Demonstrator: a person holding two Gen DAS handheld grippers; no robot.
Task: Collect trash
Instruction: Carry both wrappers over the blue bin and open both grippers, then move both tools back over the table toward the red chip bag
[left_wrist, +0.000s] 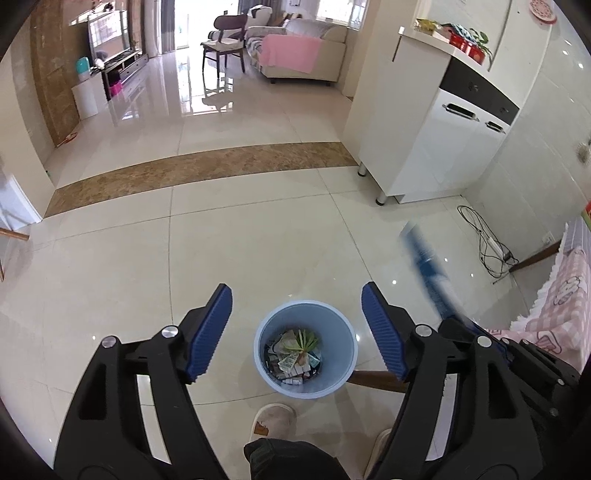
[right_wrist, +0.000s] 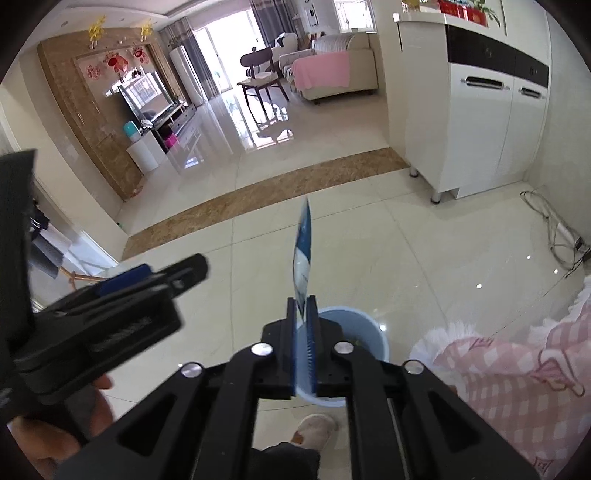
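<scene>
Through the left wrist view I am hovering my left gripper (left_wrist: 295, 332), jaws spread and empty, above the blue bin (left_wrist: 305, 349) already holding trash, while through the right wrist view my right gripper (right_wrist: 304, 314) is suspending a blue wrapper (right_wrist: 303, 254) between barely parted jaws over that bin (right_wrist: 364, 325), seemingly for dropping.
</scene>
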